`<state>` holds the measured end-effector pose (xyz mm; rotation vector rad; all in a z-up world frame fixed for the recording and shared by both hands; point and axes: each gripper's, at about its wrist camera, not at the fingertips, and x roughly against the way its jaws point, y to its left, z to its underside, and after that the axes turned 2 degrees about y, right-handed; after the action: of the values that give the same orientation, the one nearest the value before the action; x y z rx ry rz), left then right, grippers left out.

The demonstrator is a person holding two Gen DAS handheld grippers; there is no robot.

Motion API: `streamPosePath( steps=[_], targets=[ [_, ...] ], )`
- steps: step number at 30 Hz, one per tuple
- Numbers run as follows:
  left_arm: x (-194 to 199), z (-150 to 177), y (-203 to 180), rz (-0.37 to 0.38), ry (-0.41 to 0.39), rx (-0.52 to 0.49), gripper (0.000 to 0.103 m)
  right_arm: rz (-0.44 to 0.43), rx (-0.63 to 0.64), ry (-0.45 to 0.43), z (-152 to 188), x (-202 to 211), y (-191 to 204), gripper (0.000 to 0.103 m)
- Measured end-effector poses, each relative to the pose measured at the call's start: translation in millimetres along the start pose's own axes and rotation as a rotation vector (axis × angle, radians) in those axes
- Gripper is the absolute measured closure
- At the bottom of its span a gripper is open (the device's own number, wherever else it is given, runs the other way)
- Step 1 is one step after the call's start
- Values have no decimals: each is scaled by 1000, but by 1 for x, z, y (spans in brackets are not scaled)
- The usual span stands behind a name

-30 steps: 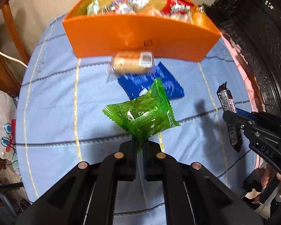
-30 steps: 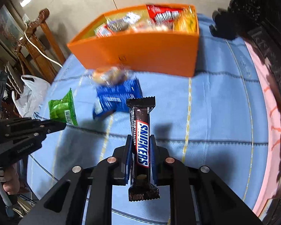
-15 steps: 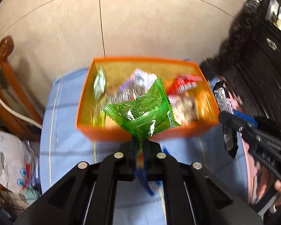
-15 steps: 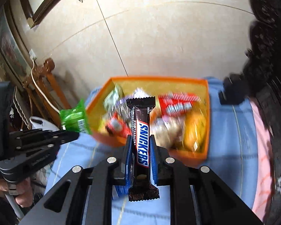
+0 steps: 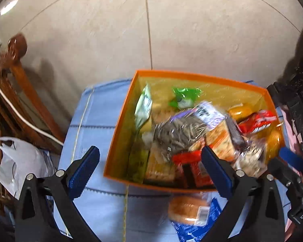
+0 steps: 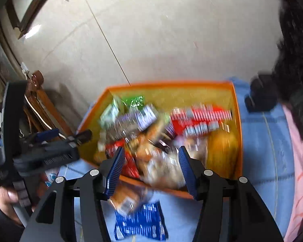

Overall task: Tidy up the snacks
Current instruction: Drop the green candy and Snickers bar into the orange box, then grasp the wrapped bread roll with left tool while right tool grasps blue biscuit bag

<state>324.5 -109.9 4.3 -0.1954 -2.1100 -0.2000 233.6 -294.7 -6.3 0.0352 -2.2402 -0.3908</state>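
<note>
An orange box (image 5: 119, 133) (image 6: 237, 133) full of mixed snack packets stands on the blue tablecloth. My left gripper (image 5: 150, 171) is open and empty above the box's near left corner. My right gripper (image 6: 151, 169) is open and empty above the box's near edge. A green packet (image 5: 184, 98) (image 6: 134, 101) lies at the back of the box. A dark bar (image 5: 235, 132) lies among the packets; the right wrist view is too blurred to show it. A wrapped bun (image 5: 186, 207) (image 6: 125, 198) and a blue packet (image 5: 198, 227) (image 6: 140, 223) lie on the cloth in front of the box.
The blue cloth-covered table (image 5: 91, 121) ends near a tiled wall. A wooden chair (image 5: 16, 80) and a white plastic bag (image 5: 16, 161) are at the left. Dark carved furniture (image 5: 301, 100) stands at the right. The left gripper also shows in the right wrist view (image 6: 70, 139).
Both grippers have opened over the orange box. The green packet has left my left gripper and the Snickers bar has left my right gripper; the green packet now lies in the box.
</note>
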Motion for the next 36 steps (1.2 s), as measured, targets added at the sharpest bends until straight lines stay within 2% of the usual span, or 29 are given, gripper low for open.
streamPosePath(
  steps=[4, 10, 17, 23, 27, 36],
  targets=[
    [-1, 20, 7, -5, 38, 3, 4, 13, -27, 46, 29, 4, -6, 48],
    [7, 52, 7, 6, 85, 11, 4, 40, -44, 79, 66, 24, -10, 38],
    [13, 86, -9, 24, 141, -13, 4, 58, -86, 118, 106, 41, -26, 28],
    [3, 116, -27, 41, 209, -42, 4, 55, -110, 162, 132, 42, -38, 26],
    [-7, 122, -36, 40, 239, -59, 4, 50, -114, 195, 142, 37, -43, 26],
    [-36, 115, -57, 74, 291, -78, 4, 38, -127, 223, 140, 23, -52, 25]
  ],
)
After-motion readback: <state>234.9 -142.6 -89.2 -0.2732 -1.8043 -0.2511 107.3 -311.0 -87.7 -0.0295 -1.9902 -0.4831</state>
